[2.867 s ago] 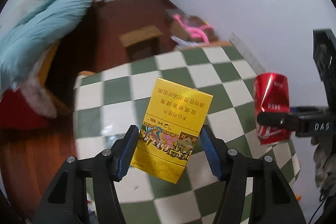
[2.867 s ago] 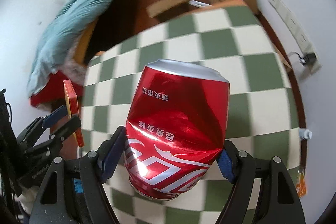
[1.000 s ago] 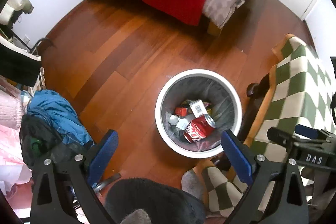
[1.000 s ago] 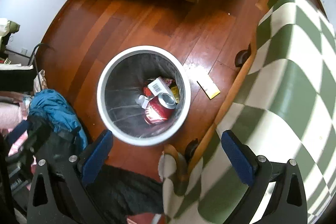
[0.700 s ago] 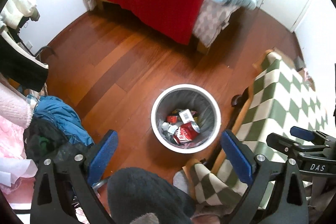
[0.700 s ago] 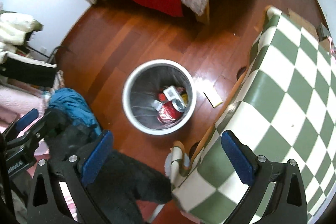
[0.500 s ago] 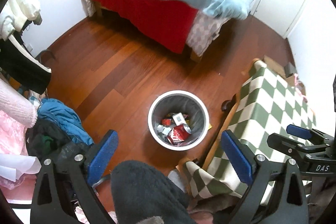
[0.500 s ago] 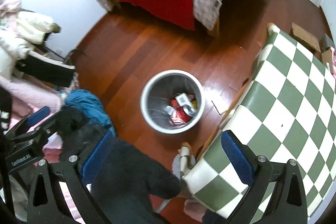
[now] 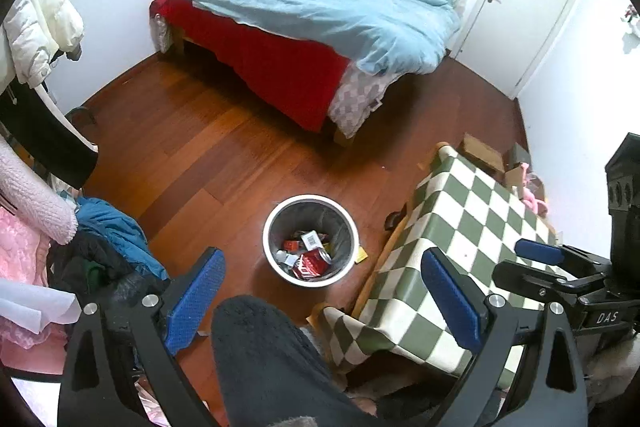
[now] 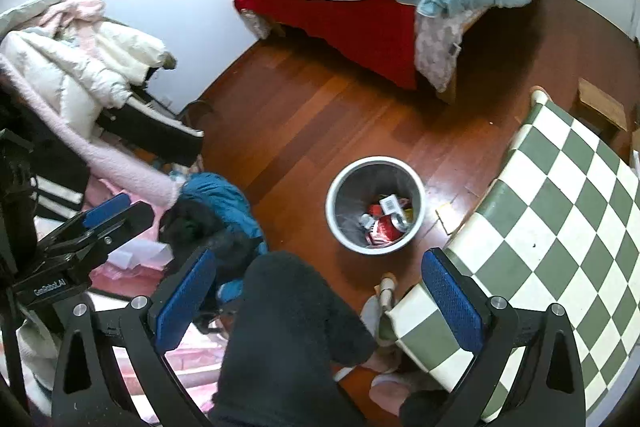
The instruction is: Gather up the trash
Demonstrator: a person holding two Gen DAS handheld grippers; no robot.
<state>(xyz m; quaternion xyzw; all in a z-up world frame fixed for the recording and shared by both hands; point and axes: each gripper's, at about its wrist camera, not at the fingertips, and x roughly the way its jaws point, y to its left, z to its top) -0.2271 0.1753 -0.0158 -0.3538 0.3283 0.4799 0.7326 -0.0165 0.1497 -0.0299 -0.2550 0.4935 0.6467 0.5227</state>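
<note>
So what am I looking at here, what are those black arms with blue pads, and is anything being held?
These are two handheld grabbers, one in each of a person's hands, each with a fisheye camera looking along its fingers. One picture comes from the left tool, the other from the right tool. Both are open and hold nothing. They look down into a bedroom: a bin on the wooden floor holds a red can and other trash. Beside it is a checkered table, and a yellow pack lies on the floor between them. The dark shape at the bottom is the person's leg.
</note>
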